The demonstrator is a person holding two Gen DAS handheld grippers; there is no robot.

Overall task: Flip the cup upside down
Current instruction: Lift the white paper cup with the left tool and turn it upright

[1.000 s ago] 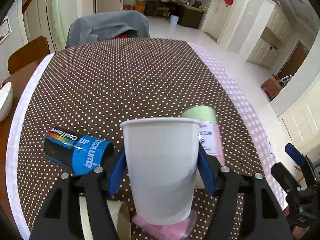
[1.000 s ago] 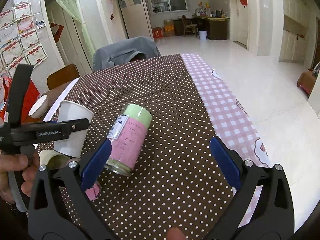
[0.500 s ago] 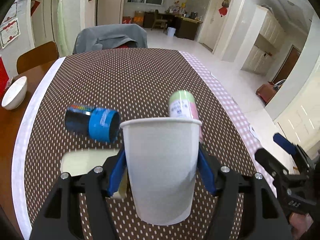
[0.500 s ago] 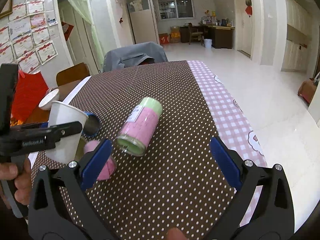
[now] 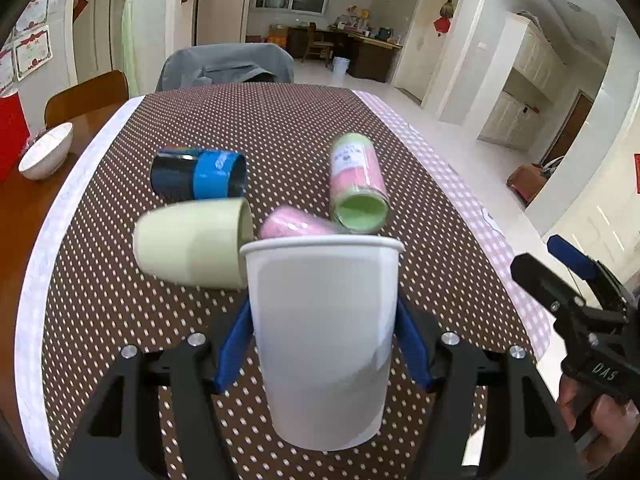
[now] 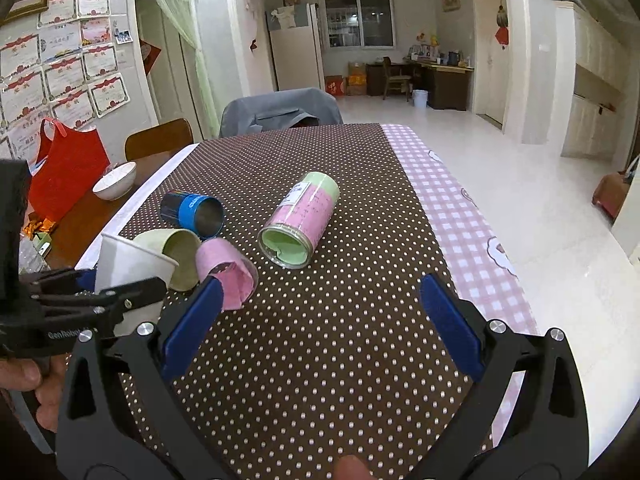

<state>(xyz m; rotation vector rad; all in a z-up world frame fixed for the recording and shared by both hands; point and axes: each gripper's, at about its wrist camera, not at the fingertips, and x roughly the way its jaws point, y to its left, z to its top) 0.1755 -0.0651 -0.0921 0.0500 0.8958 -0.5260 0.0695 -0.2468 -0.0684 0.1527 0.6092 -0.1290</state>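
Left gripper (image 5: 324, 344) upright, blue fingers (image 5: 234, 344) clamped, right gripper (image 6: 320, 316) level, fingers (image 6: 448, 320) spread wide

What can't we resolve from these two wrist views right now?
- White paper cup interior: left wrist view sees only its outer wall and rim; contents unknown.
- Same cup in the right wrist view: lower part hidden behind the left gripper.
- Pink cup: mostly hidden behind the white cup in the left view; partly covered by the right gripper finger in the right view.
- Canister label: too small to read.
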